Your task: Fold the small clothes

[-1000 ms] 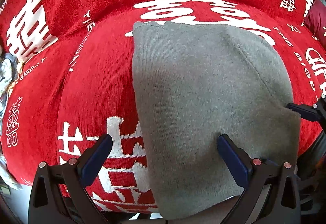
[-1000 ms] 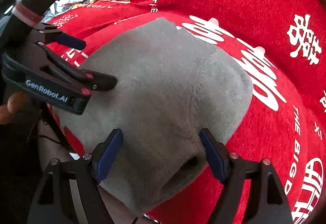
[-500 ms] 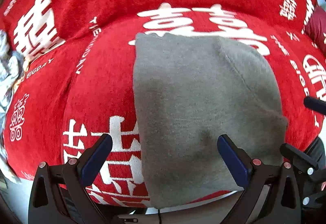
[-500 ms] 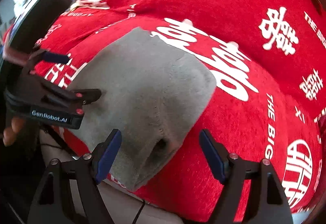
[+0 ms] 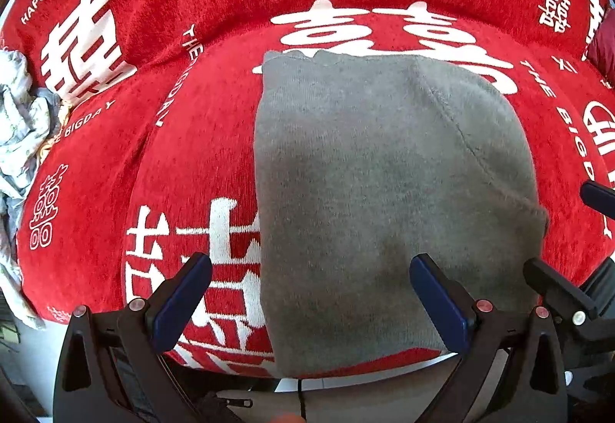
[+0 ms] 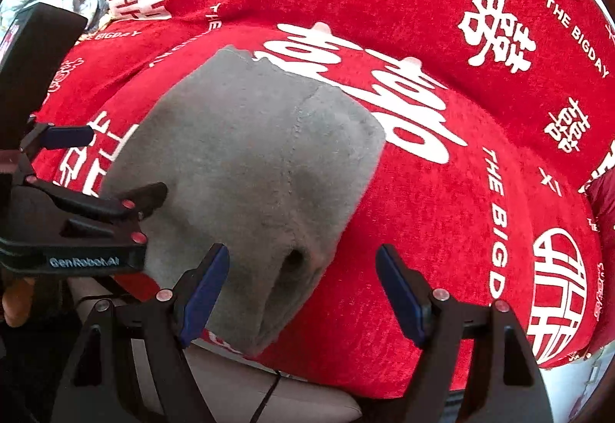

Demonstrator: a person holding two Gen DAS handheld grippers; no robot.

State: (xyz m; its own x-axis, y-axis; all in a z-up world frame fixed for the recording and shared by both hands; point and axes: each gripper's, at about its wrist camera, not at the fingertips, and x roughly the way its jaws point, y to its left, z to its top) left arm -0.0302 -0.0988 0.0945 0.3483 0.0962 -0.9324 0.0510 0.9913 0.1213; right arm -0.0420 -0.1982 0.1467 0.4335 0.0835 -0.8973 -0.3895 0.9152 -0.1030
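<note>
Both your grippers gape, holding nothing.
Your left gripper [image 5: 309, 292] and right gripper [image 6: 301, 290] hover above the folded grey cloth [image 5: 384, 200] on the red cover [image 5: 192, 161]; only the right view shows its open hem.

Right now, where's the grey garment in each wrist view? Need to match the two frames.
Left wrist: grey garment fills the centre and right, lying flat on the red cover, partly between the open left gripper fingers.
Right wrist: grey garment sits centre-left, its near end by the right gripper.
Shared landmark: the large white double-happiness character at the garment's far edge.
</note>
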